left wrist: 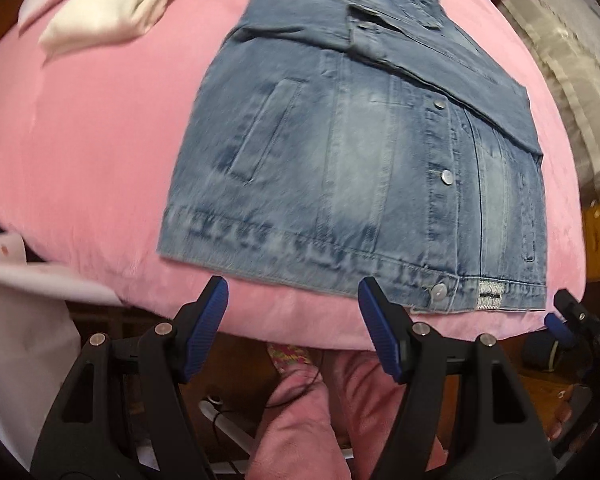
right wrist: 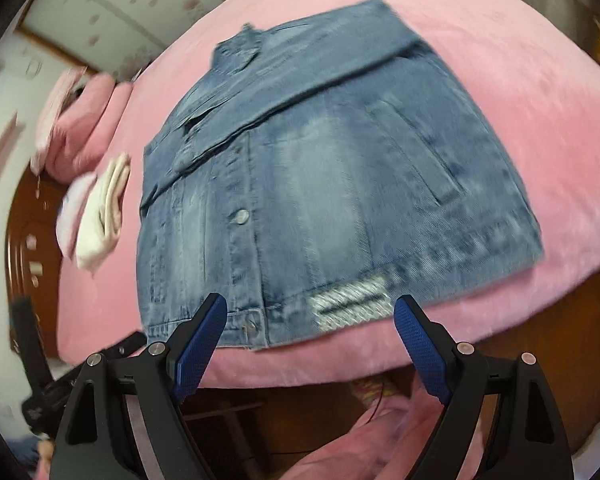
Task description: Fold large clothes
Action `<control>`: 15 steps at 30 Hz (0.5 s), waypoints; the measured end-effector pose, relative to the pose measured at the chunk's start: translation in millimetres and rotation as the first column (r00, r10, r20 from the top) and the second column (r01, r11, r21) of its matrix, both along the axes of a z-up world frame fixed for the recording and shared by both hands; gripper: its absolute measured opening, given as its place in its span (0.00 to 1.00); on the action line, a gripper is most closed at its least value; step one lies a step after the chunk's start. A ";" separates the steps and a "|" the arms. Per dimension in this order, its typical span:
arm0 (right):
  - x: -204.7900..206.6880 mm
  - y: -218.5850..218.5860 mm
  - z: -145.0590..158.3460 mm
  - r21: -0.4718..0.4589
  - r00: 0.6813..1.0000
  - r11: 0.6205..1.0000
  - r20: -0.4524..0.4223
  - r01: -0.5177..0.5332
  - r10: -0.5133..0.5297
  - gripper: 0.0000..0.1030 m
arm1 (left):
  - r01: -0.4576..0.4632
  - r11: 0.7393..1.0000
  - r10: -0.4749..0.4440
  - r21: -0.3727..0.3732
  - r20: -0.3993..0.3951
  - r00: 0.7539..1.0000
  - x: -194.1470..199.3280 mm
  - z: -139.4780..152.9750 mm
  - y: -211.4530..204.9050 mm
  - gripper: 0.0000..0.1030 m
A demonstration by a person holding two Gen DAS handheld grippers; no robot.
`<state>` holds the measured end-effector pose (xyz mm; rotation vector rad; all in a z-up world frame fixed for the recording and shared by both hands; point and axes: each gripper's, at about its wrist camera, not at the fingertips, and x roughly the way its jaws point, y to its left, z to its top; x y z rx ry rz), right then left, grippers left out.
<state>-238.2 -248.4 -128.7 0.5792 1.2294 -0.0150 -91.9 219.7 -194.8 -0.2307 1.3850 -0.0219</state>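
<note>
A light-blue denim jacket point(left wrist: 360, 152) lies flat on the pink bed cover point(left wrist: 80, 152), front up, with both sleeves folded across its chest. It also shows in the right wrist view point(right wrist: 320, 184). My left gripper point(left wrist: 292, 300) is open and empty, just short of the jacket's bottom hem near the bed's front edge. My right gripper point(right wrist: 310, 320) is open and empty, its fingertips at the hem beside the frayed white patch point(right wrist: 350, 300). The right gripper's tip also shows at the right of the left wrist view point(left wrist: 564, 316).
Folded white clothes point(left wrist: 120, 4) lie on the far left of the bed; they also show in the right wrist view point(right wrist: 100, 216). Pink pillows point(right wrist: 80, 136) lie at the head. Dark wooden bed frame point(right wrist: 24, 248) and floor lie below the front edge.
</note>
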 end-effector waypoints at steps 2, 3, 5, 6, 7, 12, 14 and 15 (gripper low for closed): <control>-10.2 -14.4 -3.8 0.002 1.000 1.000 -0.005 0.021 -0.021 0.84 | 0.010 1.000 -0.010 -0.012 -0.010 1.000 -6.5 -4.2 13.5 0.63; -15.2 -22.9 -5.9 0.006 0.999 0.999 -0.004 0.034 -0.034 0.84 | 0.021 1.000 -0.021 -0.006 -0.016 1.000 -7.3 -5.7 17.4 0.64; -24.8 -41.8 -11.5 0.012 0.998 0.998 -0.001 0.059 -0.059 0.84 | 0.049 0.999 -0.049 0.008 -0.020 0.999 -8.7 -9.2 27.0 0.64; -29.0 -51.5 -15.5 0.004 0.998 0.998 -0.011 0.069 -0.069 0.84 | 0.055 0.998 -0.055 0.003 -0.015 0.998 -9.0 -11.3 34.3 0.64; -32.2 -60.6 -19.8 -0.006 0.997 0.997 -0.023 0.077 -0.077 0.84 | 0.055 0.998 -0.055 -0.009 -0.006 0.998 -9.6 -13.0 42.2 0.64; -39.9 -103.5 -40.2 -0.050 0.994 0.995 -0.072 0.084 -0.088 0.84 | 0.105 0.992 -0.105 -0.071 0.001 0.994 -3.6 -26.4 69.2 0.64; -41.2 -118.2 -46.6 -0.041 0.993 0.995 -0.078 0.090 -0.093 0.84 | 0.100 0.993 -0.102 -0.065 -0.026 0.994 2.2 -36.0 77.9 0.64; -41.4 -128.4 -51.1 -0.022 0.991 0.994 -0.081 0.107 -0.108 0.84 | 0.091 0.993 -0.094 -0.071 -0.035 0.995 4.3 -39.7 81.0 0.64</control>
